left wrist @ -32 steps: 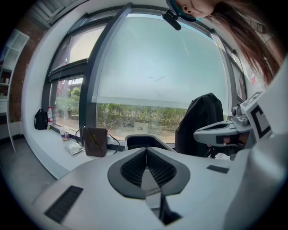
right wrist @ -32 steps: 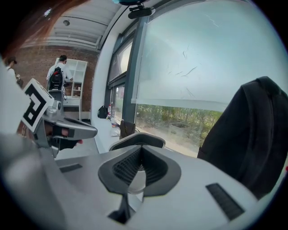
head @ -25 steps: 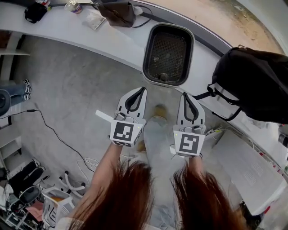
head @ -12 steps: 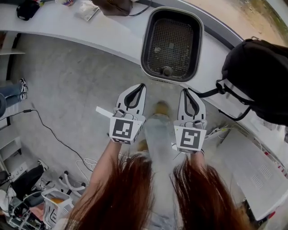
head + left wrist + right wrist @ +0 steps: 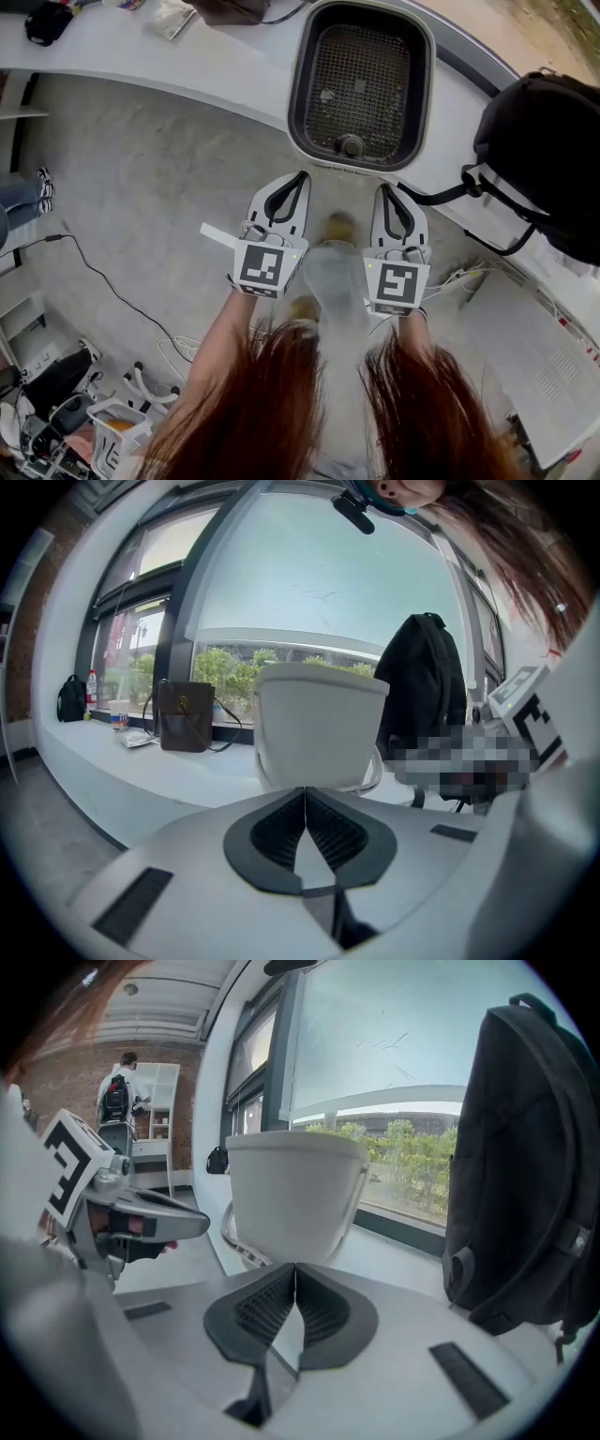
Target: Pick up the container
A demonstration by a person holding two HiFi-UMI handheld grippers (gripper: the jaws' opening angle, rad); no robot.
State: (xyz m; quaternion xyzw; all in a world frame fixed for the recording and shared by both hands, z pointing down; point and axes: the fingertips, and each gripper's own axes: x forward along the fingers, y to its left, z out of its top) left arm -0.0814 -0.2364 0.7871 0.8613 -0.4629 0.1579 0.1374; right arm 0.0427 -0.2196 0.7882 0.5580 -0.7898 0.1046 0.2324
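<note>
Currently the left gripper [image 5: 298, 180] and right gripper [image 5: 383, 190] are fully closed and empty, with the container [image 5: 298, 89] just ahead of the fingertips. It is judged rigid, light plastic with slippery walls, so grip opposite rim edges.

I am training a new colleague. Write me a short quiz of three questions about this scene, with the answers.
1. True or false: the left hand-held gripper and the right hand-held gripper are both shut, with nothing between their jaws.
2. In the head view, what stands to the right of the white rounded container with a dark mesh basket inside? A) a black backpack B) a red kettle C) a glass vase
3. Fill in: the container stands on a long white ____.
Key: 1 true; 2 A; 3 counter.
</note>
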